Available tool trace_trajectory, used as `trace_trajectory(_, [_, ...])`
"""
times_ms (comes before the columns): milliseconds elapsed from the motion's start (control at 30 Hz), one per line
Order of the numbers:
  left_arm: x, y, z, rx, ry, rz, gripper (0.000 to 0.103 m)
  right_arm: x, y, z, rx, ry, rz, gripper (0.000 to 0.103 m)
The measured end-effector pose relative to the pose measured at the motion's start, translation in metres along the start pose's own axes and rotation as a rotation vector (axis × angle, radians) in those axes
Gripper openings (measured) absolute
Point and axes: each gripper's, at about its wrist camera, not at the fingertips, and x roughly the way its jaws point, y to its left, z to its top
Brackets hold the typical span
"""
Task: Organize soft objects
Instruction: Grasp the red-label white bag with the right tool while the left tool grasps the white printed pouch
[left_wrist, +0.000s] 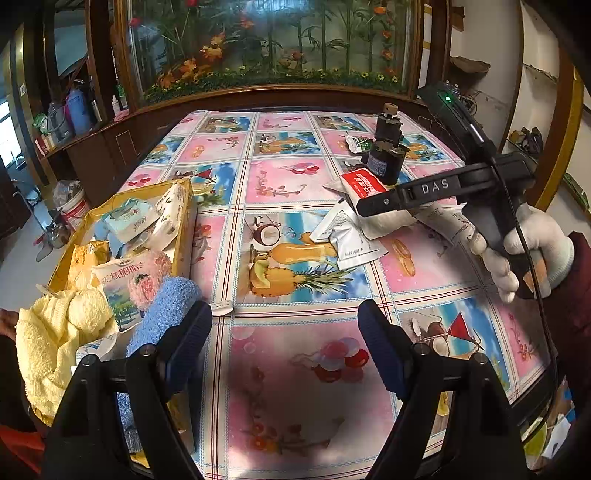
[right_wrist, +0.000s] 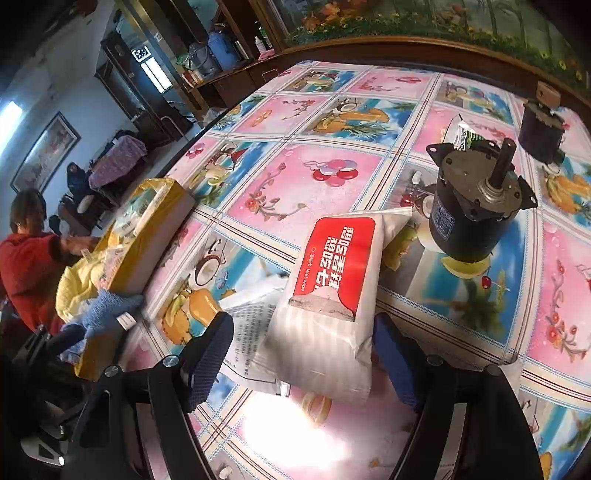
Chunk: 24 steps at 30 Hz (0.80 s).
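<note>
1. Covering the whole table (left_wrist: 295, 229) is a bright cloth of pink and blue fruit-and-balloon squares, and everything sits on it.
2. Over at the left edge, the yellow box (left_wrist: 184, 221) is packed: tissue packs, a pale yellow towel (left_wrist: 51, 339) spilling over its near end, a blue fluffy cloth (left_wrist: 162, 314) beside that.
3. Right side now: the right gripper (right_wrist: 303, 350) has its jaws spread wide, not yet clamped, with the red-and-white wet wipe pack (right_wrist: 332, 288) lying between the pads, resting on a silver sachet (right_wrist: 251, 332).
4. A gloved hand (left_wrist: 532, 251) holds that gripper's handle, seen from the left wrist view.
5. Left gripper (left_wrist: 284, 332) hangs released near the front edge, nothing between its fingers, just bare cloth.
6. Just behind the wipe pack, towards the far right corner, stands a black motor (right_wrist: 469, 210); a second one (right_wrist: 543, 136) sits farther back.
</note>
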Motion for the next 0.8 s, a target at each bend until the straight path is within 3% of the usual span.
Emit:
trace_trajectory(133, [0.006,-0.002,0.003,-0.028,0.021,-0.040,0.081,0.004,0.006,0.007,0.009,-0.045,-0.146,0.080])
trace_trajectory(233, [0.008,-0.008,0.006,-0.022,0.031,-0.057,0.081,0.015,0.000,0.014,0.074,-0.044,-0.105,0.079])
trace_trajectory(300, [0.010,-0.013,0.009,-0.014,0.033,-0.054,0.081,0.021,-0.003,0.014,0.096,-0.042,-0.091,0.061])
trace_trajectory(333, [0.014,-0.015,0.012,-0.011,0.039,-0.056,0.081,0.025,-0.004,0.014,0.109,-0.032,-0.090,0.045])
trace_trajectory(633, [0.072,-0.024,0.042,-0.087,0.116,-0.116,0.081,-0.024,-0.020,-0.022,0.169,-0.118,-0.132,0.045])
trace_trajectory(800, [0.108,-0.034,0.053,-0.055,0.127,-0.066,0.081,-0.046,-0.022,-0.046,0.186,-0.146,-0.100,0.045])
